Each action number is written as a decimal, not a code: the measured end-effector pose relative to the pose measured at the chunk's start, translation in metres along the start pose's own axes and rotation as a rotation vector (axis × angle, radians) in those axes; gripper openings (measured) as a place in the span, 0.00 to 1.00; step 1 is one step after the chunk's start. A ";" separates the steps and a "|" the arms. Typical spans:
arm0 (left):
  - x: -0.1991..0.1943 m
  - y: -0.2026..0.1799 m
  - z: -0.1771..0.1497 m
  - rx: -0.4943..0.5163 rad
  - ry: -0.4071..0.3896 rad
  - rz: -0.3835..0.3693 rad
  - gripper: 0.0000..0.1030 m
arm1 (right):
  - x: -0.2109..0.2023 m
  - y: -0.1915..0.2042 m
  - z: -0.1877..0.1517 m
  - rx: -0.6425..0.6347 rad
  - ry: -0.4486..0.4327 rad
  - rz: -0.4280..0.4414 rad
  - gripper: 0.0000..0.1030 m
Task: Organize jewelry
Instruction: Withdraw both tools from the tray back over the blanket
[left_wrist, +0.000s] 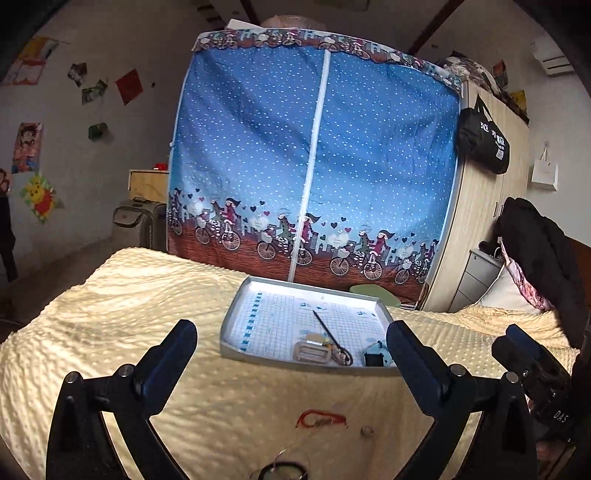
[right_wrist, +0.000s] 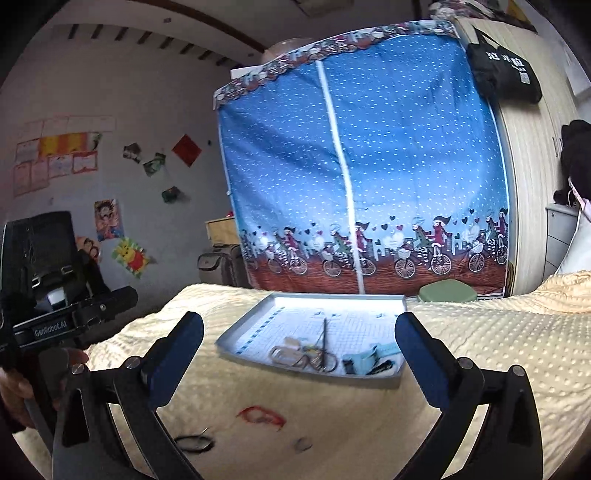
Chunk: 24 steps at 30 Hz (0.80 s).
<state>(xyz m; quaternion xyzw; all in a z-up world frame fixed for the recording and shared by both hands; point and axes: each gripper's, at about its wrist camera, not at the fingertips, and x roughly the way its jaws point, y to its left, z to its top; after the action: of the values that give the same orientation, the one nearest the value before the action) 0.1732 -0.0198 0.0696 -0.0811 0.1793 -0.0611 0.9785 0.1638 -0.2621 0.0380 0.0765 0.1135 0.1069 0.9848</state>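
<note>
Left wrist, red bracelet (left_wrist: 320, 420) between fingers (left_wrist: 166, 363)

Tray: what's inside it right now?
The tray holds a grid-printed liner, a long dark necklace, a pale rectangular buckle and a light-blue piece. Anything beneath the liner is hidden.

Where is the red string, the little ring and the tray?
red string (left_wrist: 320, 420), left wrist view, middle of the loop.
little ring (left_wrist: 366, 431), left wrist view, its band.
tray (right_wrist: 236, 332), right wrist view, left wall.
</note>
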 end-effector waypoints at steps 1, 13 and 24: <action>-0.006 0.004 -0.002 -0.005 0.001 0.004 1.00 | -0.008 0.005 -0.002 -0.007 0.006 0.006 0.99; -0.045 0.028 -0.041 0.041 0.038 0.026 1.00 | -0.059 0.028 -0.031 -0.045 0.088 -0.005 0.99; -0.032 0.047 -0.083 0.053 0.216 0.033 1.00 | -0.040 0.012 -0.059 0.004 0.260 -0.023 0.99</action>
<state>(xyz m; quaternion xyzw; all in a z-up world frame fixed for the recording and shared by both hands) 0.1176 0.0200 -0.0044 -0.0450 0.2835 -0.0580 0.9562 0.1087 -0.2520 -0.0086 0.0625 0.2411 0.1042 0.9629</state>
